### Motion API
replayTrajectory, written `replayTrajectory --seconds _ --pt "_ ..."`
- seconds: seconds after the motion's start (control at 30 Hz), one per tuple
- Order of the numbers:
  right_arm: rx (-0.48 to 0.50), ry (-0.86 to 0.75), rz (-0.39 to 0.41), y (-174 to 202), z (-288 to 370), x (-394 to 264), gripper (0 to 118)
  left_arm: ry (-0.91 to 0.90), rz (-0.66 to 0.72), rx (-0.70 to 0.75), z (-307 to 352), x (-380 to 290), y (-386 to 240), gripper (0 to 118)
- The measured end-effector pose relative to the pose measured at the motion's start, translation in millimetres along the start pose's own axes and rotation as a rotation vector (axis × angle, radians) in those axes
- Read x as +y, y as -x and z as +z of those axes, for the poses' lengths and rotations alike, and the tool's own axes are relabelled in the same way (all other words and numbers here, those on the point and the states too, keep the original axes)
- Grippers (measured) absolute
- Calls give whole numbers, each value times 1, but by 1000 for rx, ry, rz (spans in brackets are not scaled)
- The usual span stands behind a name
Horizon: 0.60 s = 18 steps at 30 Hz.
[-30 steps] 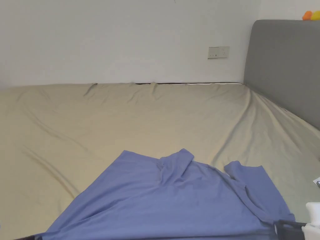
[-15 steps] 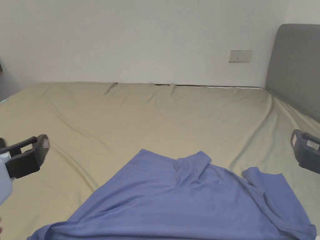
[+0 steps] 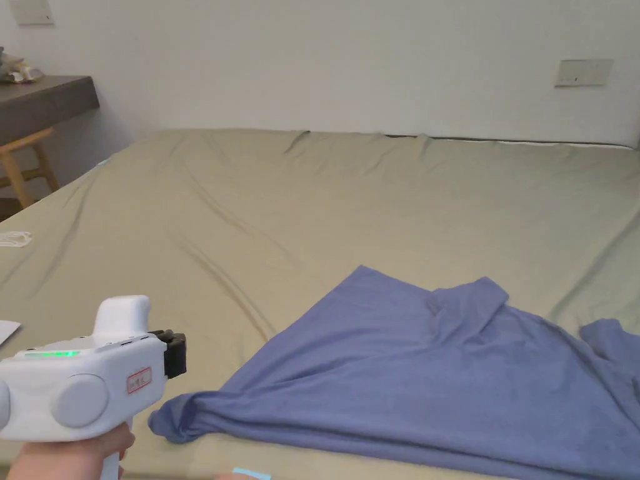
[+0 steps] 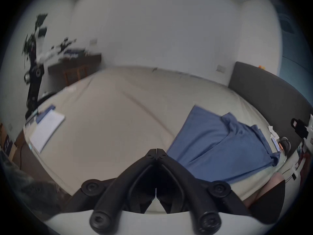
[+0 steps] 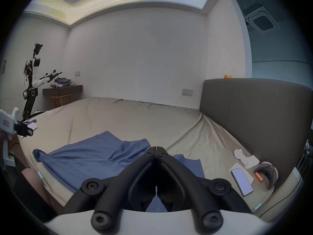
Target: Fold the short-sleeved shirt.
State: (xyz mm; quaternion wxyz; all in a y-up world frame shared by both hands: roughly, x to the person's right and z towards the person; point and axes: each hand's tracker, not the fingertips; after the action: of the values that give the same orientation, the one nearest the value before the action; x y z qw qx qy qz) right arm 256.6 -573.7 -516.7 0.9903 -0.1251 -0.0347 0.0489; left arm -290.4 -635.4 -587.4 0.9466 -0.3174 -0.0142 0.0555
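Observation:
A blue short-sleeved shirt (image 3: 437,375) lies spread and rumpled on the beige bed sheet (image 3: 312,206), near the front edge, with one corner bunched at the left. A hand holds my left gripper (image 3: 177,354) just left of that bunched corner, above the sheet. In the left gripper view its jaws (image 4: 156,150) are shut with nothing between them and the shirt (image 4: 220,145) lies to their right. My right gripper (image 5: 156,148) is shut and empty, hovering over the shirt (image 5: 88,157) near its right part. The right gripper (image 4: 298,128) also appears at the far right of the left gripper view.
A grey headboard (image 5: 254,111) bounds the bed on the right, with a phone (image 5: 242,181) and white cloth beside it. Papers (image 4: 45,131) lie at the bed's left edge. A dark desk (image 3: 44,106) and a robot (image 5: 32,79) stand at the far left.
The head camera has swung to the left. The left gripper now sits lower and closer in the head view, beside the shirt's left corner. The shirt lies as before.

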Motion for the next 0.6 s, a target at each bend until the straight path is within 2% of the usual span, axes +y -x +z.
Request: replayTrajectory --seconds 0.03,0.07,0.1,0.13,0.17,0.2,0.23,0.33,0.37,0.4,0.43,0.47,0.53,0.6 --pt "-1 4 3 1 -1 -1 2 0 15 24 -9 -8 7 10" --pt "0 8 10 2 -2 -1 2 56 20 29 -20 -12 13 69" --pt "7 13 17 2 -2 -1 2 133 54 35 -28 -11 13 111" --pt "6 14 25 5 0 -2 2 196 92 17 -38 -14 18 118" --pt "7 17 32 5 1 -2 2 239 112 -7 -45 -19 22 118" --pt "13 21 36 5 1 -2 2 203 131 -42 -46 -24 26 118" --pt "17 25 37 5 1 -2 2 198 121 -20 -47 -21 20 118" --pt "27 48 39 5 -1 -6 2 279 28 -9 -60 -26 15 118" --pt "29 58 41 4 -3 -8 2 308 -8 3 -62 -28 10 110" --pt "23 65 43 4 -3 -11 2 290 -61 29 -63 -32 7 79" --pt "24 76 42 2 -4 -12 2 260 -118 61 -65 -34 3 8" --pt "24 85 40 1 -4 -13 2 202 -133 205 -65 -35 2 1" --pt "27 105 29 -1 -7 -17 2 245 -101 11 -57 -22 -6 1" --pt "47 145 2 -4 -15 -21 2 158 -123 28 -45 -15 -14 1"
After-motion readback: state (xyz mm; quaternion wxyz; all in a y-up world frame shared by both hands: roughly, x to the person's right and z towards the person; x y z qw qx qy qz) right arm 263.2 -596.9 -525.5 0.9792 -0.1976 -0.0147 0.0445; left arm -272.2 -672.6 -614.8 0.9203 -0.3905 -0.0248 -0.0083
